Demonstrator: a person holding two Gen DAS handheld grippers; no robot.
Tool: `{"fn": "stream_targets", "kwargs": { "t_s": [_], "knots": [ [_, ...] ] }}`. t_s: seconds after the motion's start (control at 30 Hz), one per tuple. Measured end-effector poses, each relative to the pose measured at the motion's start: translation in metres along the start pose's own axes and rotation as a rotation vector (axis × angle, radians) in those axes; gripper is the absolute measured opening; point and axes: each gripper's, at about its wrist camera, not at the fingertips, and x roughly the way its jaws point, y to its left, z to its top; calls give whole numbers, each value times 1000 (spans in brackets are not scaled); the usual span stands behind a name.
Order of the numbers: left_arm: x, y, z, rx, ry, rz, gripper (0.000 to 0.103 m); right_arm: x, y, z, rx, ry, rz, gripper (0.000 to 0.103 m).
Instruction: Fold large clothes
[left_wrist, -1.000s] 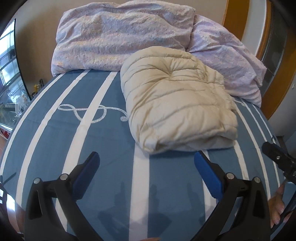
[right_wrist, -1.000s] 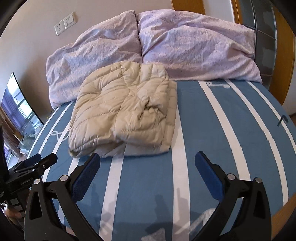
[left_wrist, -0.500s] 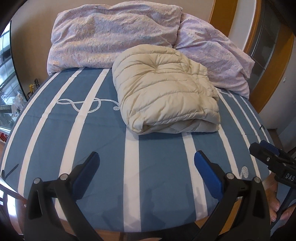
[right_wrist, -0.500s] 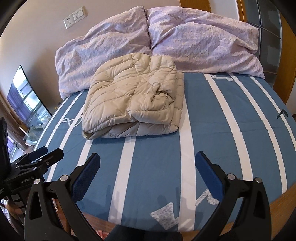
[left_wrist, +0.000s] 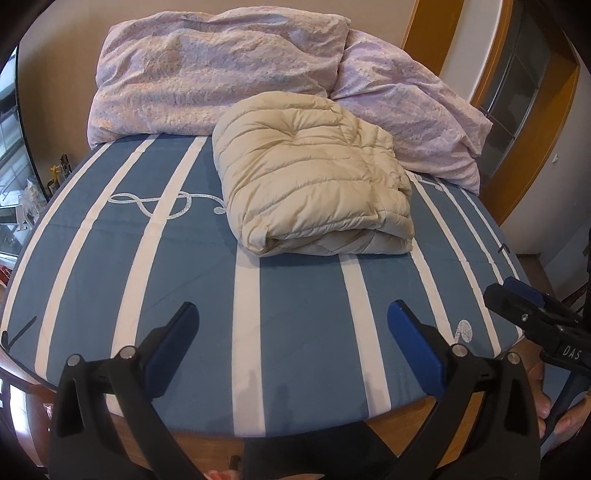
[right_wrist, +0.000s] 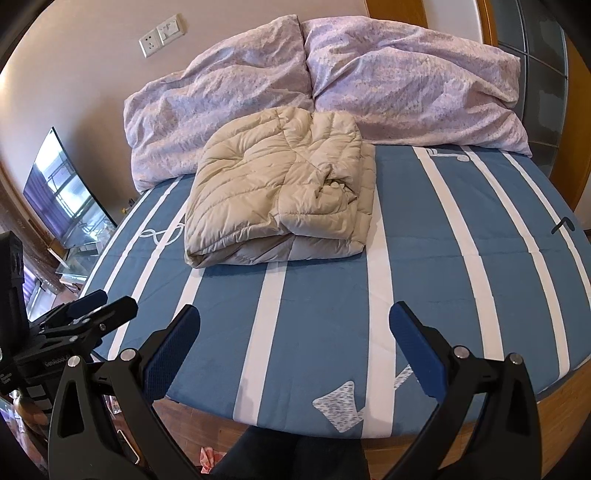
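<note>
A beige quilted puffer jacket (left_wrist: 314, 184) lies folded into a thick bundle on the blue bed with white stripes (left_wrist: 184, 277), near the pillows. It also shows in the right wrist view (right_wrist: 280, 199). My left gripper (left_wrist: 291, 332) is open and empty, held back over the bed's near edge, well short of the jacket. My right gripper (right_wrist: 295, 332) is open and empty too, also back over the near edge. Each gripper shows at the side of the other's view: the right one (left_wrist: 532, 314) and the left one (right_wrist: 92, 310).
Two lilac pillows (right_wrist: 332, 85) lean against the wall behind the jacket. The wooden bed rim (right_wrist: 554, 406) runs along the near edge. A TV (right_wrist: 62, 192) and low shelf stand to the left, a wooden door frame (left_wrist: 524, 110) to the right.
Both grippers have drawn back from the bed, away from the folded jacket. The bed's near edge and wooden rim have come into view. The jacket has not moved.
</note>
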Motion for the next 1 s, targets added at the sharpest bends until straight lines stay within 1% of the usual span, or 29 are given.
{"fn": "stream_targets", "kwargs": {
  "t_s": [0.47,1.0],
  "knots": [
    [1,-2,-3,-4,9,-35,101,-3,1,1,9,5,21,102],
    [0,-3,-3,0,8,-37,101,-1,3,0,9,8,26,102]
  ]
}}
